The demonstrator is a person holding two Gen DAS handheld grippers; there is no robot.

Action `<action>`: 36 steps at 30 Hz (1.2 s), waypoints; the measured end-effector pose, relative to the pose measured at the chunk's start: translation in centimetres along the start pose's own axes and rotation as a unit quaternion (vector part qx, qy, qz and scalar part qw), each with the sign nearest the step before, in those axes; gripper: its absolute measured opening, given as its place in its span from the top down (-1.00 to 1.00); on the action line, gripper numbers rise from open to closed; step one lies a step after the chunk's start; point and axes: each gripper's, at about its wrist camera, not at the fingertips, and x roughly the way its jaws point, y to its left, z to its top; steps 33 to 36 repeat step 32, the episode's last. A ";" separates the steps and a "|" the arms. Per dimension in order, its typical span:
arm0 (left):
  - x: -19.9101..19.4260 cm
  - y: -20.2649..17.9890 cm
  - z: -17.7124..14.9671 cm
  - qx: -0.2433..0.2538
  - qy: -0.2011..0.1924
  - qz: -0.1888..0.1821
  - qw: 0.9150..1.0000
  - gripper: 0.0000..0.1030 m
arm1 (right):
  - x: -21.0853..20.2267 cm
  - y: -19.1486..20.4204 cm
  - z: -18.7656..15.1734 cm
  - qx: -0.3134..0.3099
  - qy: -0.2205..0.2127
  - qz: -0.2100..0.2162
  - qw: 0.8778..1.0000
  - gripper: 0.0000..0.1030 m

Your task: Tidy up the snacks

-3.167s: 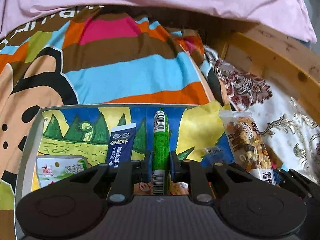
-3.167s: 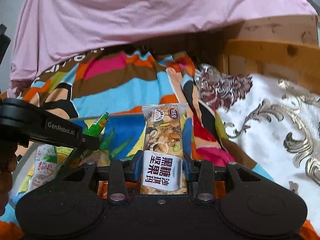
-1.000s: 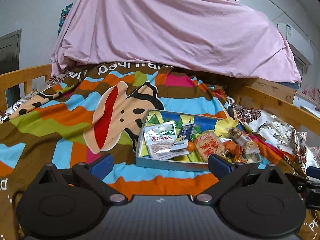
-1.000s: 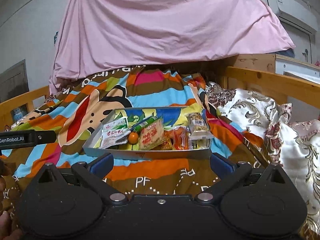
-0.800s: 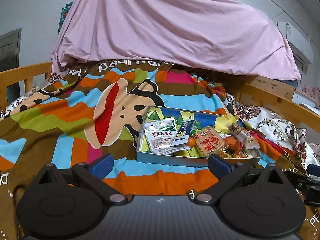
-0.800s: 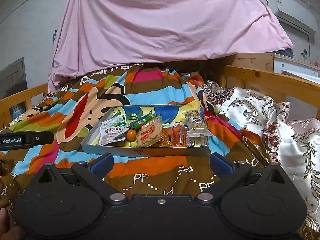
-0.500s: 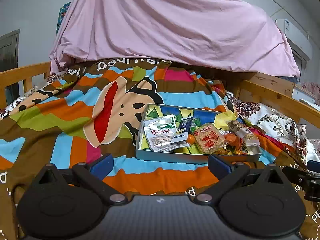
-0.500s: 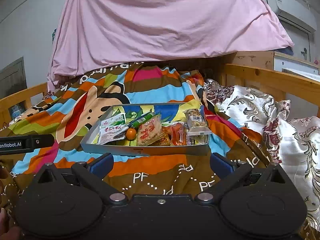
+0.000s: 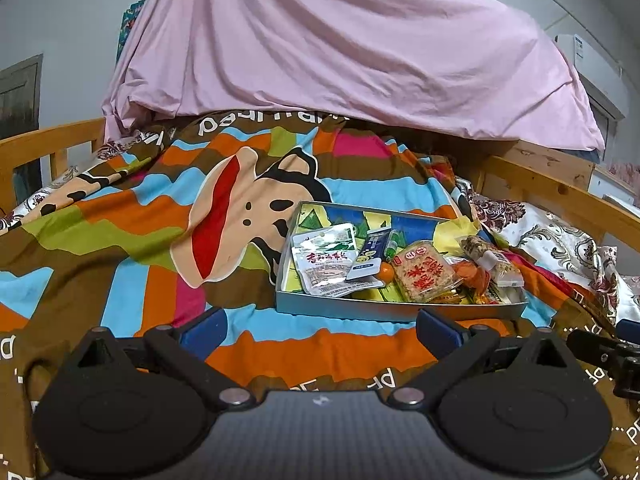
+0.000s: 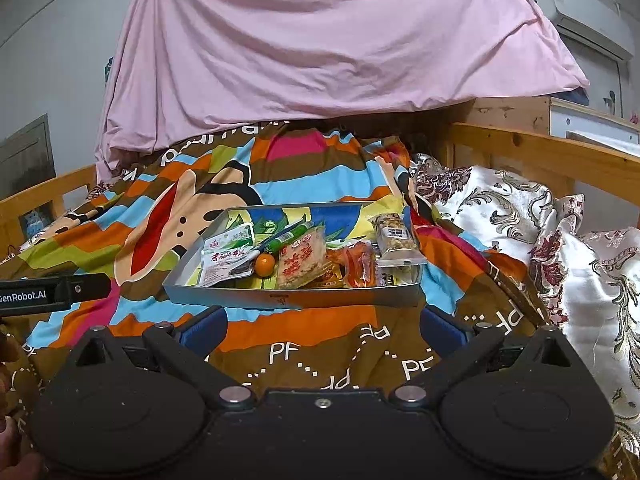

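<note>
A shallow metal tray (image 9: 384, 309) (image 10: 292, 297) with a colourful printed bottom lies on the striped bedspread. It holds several snacks: white pouches (image 9: 326, 258) (image 10: 228, 256), a blue sachet (image 9: 370, 252), a green stick (image 10: 289, 237), a small orange (image 10: 265, 265), a rice cracker pack (image 9: 425, 276) (image 10: 301, 262), orange packets (image 10: 358, 262) and a nut bar (image 9: 492, 261) (image 10: 396, 240). My left gripper (image 9: 320, 330) is open and empty, well short of the tray. My right gripper (image 10: 322, 330) is open and empty, also short of the tray.
A pink sheet (image 9: 340, 52) hangs behind the bed. Wooden bed rails (image 9: 560, 196) (image 10: 540, 156) run along both sides. A white patterned quilt (image 10: 540, 232) lies to the right of the tray. The other gripper's arm shows at the left edge (image 10: 52, 290).
Both grippers let go of the green stick and the nut bar, which now lie in the tray, and pulled far back and opened wide. Over the last second they barely moved.
</note>
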 end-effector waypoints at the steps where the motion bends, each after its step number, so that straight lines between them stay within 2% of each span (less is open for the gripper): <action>1: 0.0 0.0 0.0 0.000 0.000 0.000 1.000 -0.99 | 0.0 0.0 0.0 0.000 0.000 0.000 1.000 -0.98; 9: 0.0 -0.2 0.0 -0.006 0.006 0.013 1.000 -0.99 | 0.2 0.1 -0.2 -0.002 0.003 0.001 1.000 -0.98; 13: 0.2 0.3 0.0 -0.034 0.014 -0.002 0.999 -0.99 | 0.3 0.3 -0.3 -0.007 0.006 0.002 1.000 -0.98; 36: 0.7 0.5 -0.8 -0.013 0.018 0.007 1.000 -0.99 | 1.1 0.7 -0.5 -0.015 0.021 0.009 1.000 -0.98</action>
